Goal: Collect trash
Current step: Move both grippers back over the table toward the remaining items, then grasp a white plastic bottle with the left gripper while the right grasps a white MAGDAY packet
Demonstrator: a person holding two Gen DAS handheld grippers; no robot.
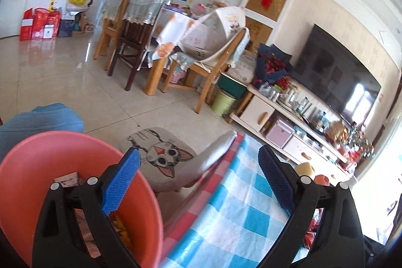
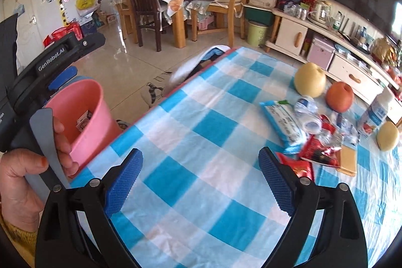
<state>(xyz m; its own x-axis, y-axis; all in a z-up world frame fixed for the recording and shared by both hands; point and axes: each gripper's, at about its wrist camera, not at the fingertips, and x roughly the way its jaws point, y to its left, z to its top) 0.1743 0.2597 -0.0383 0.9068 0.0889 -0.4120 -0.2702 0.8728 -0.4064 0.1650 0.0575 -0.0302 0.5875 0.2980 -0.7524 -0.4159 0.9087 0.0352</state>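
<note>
Left gripper [image 1: 198, 182] — jaws spread wide, nothing between them; pink bin [image 1: 62, 160] under its left finger, wrappers already inside. Right gripper [image 2: 201, 182] — jaws released, empty, bare checked tablecloth [image 2: 201, 117] between them. Remaining trash — blue packet [image 2: 284, 122], crushed bottle [image 2: 307, 112], red wrappers [image 2: 319, 150] — lies ahead and right of the right jaws. Advice: straddle one wrapper squarely; leave the fruit [image 2: 310, 79].
</note>
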